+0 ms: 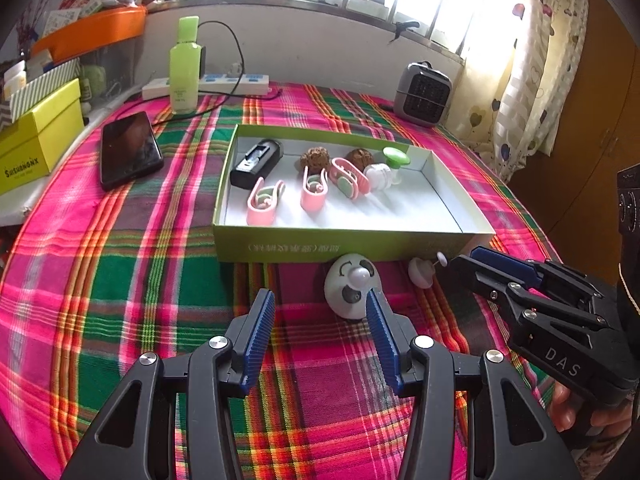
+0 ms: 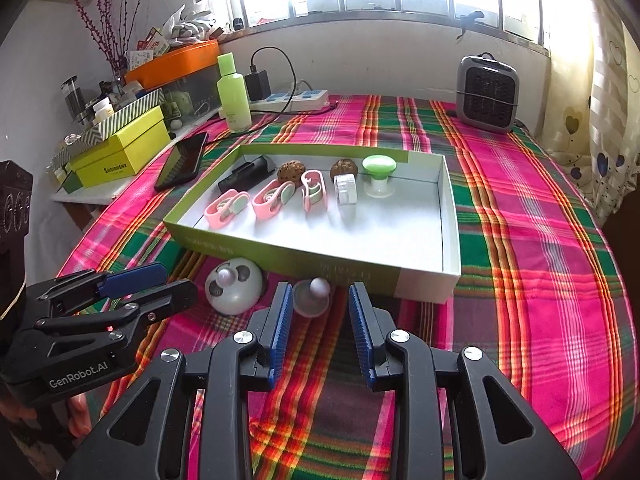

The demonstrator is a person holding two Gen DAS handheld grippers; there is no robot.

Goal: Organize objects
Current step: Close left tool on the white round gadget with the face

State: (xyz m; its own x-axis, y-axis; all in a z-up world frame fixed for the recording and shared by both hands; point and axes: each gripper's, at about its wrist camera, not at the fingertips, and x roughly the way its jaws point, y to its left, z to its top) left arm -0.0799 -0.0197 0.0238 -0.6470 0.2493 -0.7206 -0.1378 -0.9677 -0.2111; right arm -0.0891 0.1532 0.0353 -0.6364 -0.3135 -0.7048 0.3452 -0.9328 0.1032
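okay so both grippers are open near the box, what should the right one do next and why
Probably ease the right gripper forward and close on the small white knob. It lies on the cloth outside the box, just ahead of the open fingers, while the left gripper faces the white dome.

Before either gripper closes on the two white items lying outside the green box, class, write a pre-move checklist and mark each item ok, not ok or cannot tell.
1. Left gripper open: ok.
2. Right gripper open: ok.
3. Round white fan ahead of the left gripper, lined up between its fingers: not ok, it sits toward the right finger.
4. Small white cup piece ahead of the right gripper, between its fingers: ok.
5. Free floor space in the green box for both items: ok, the near half is bare.
6. Grippers clear of each other: cannot tell, they are side by side.
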